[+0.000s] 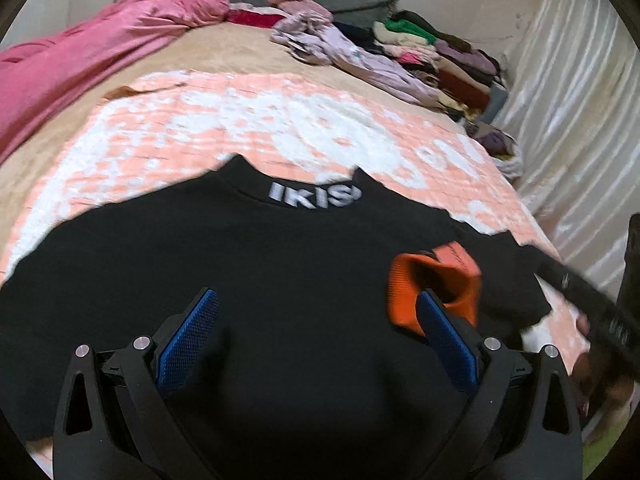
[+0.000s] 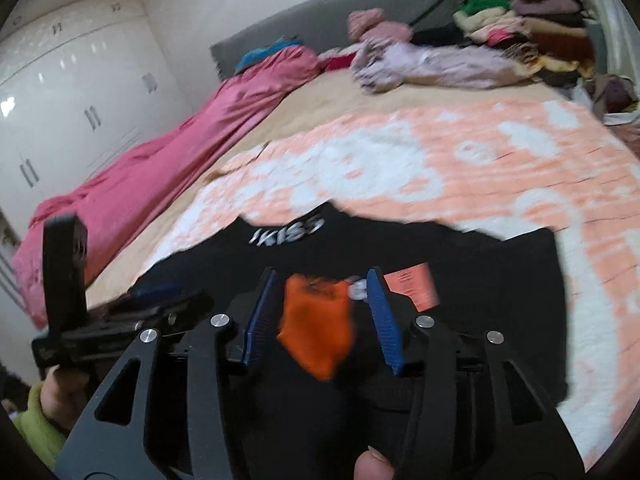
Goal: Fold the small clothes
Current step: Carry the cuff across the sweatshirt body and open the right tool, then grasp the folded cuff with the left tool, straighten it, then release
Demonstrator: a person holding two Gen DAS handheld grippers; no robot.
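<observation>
Right wrist view: black knit top with white collar lettering [image 2: 360, 320] is spread flat on peach-and-white quilt [image 2: 500, 168] for folding. Orange cloth piece [image 2: 316, 328] sits unpinched between right gripper [image 2: 320, 316] blades, released. Left gripper [image 1: 316, 336] is splayed, empty.

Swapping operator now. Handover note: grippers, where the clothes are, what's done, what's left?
Left gripper: open, fingers over the black top, holding nothing.
Right gripper: open, orange cloth piece between its fingers, not pinched.
Black top lies flat on the peach blanket, collar away; the orange piece is on it, blurred.
Done: top spread out. Left: all folds.
</observation>
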